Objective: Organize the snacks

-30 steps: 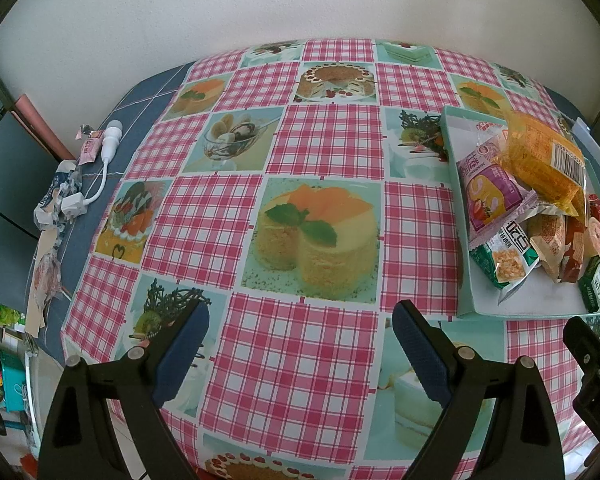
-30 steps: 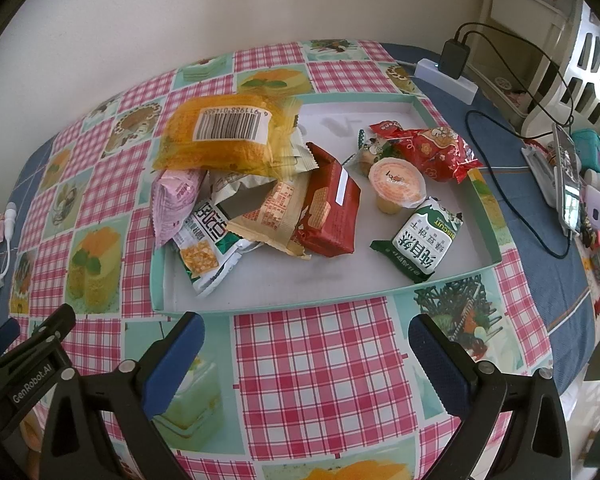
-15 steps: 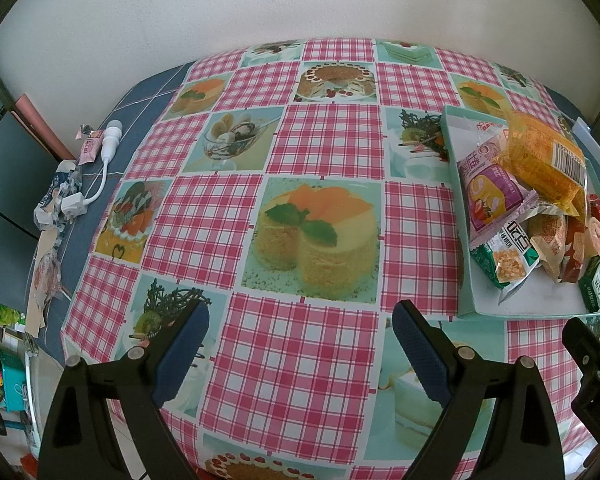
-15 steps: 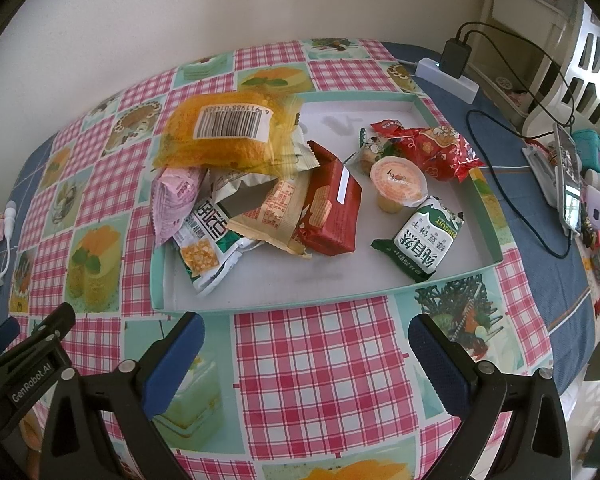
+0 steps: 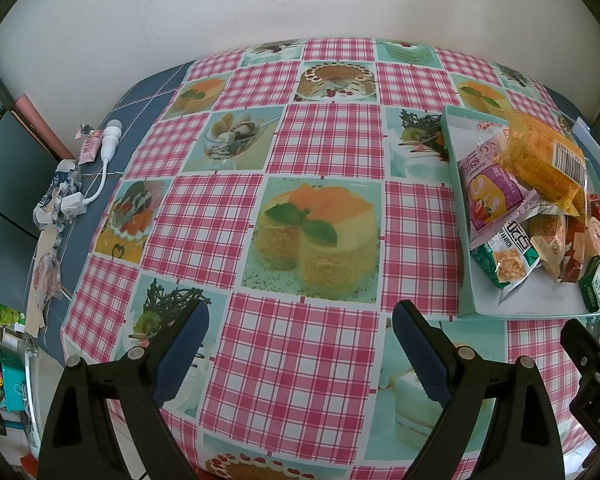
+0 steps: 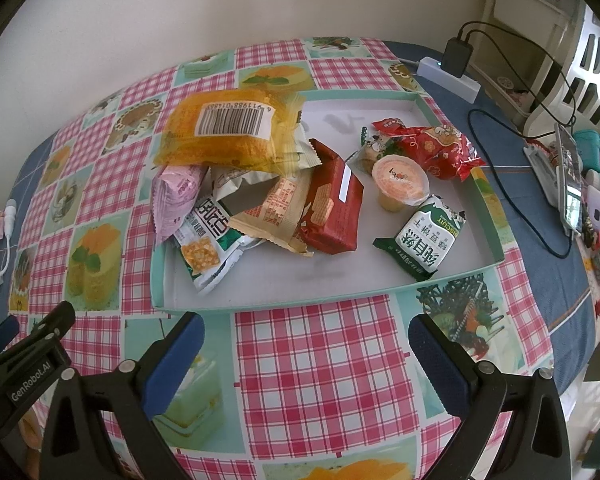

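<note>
A shallow teal tray (image 6: 340, 298) on the checked tablecloth holds a heap of snacks: an orange bag with a barcode (image 6: 232, 132), a pink pack (image 6: 176, 196), a red biscuit pack (image 6: 334, 204), a jelly cup (image 6: 400, 182), a green biscuit pack (image 6: 424, 240) and a red wrapper (image 6: 436, 146). My right gripper (image 6: 306, 356) is open and empty, just in front of the tray. My left gripper (image 5: 300, 344) is open and empty over the cloth, left of the tray (image 5: 464, 264).
A white charger with its cable (image 5: 104, 160) and paper scraps lie at the table's left edge. A power strip with a plug (image 6: 452, 68), cables and a phone (image 6: 570, 180) lie to the right of the tray. A wall runs behind the table.
</note>
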A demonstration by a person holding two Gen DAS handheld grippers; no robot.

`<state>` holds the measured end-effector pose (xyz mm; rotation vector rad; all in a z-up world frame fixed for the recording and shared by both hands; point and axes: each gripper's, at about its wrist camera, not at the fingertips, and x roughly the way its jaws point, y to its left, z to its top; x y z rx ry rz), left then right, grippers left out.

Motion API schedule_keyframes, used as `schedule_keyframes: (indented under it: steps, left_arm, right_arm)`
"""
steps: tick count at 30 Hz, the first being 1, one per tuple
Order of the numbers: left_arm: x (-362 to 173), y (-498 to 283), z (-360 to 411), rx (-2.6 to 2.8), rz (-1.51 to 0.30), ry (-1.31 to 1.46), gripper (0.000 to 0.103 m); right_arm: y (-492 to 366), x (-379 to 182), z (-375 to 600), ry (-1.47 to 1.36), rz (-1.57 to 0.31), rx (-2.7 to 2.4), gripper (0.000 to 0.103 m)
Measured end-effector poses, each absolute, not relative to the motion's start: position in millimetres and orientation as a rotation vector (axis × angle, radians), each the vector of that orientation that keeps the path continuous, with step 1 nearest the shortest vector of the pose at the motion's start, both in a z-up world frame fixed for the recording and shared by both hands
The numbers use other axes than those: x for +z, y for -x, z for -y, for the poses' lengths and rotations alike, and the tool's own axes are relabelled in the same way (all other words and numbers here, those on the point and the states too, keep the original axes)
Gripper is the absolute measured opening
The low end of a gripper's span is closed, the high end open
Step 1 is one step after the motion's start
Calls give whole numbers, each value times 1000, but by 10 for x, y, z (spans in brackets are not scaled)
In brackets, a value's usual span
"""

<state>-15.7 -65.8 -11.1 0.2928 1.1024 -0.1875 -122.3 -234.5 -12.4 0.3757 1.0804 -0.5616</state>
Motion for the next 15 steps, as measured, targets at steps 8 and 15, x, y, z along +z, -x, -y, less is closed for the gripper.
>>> schedule_keyframes:
  steps: [8,15]
  left_arm:
    - [-110,155,667,-188,-1105,-290,93]
    - [-100,187,649,-201,-1095,-276,93]
  right_arm:
    - [1215,-125,2354,-375,-1081,-561,103]
    - [1216,-122,2352,-375,-1082,-561,103]
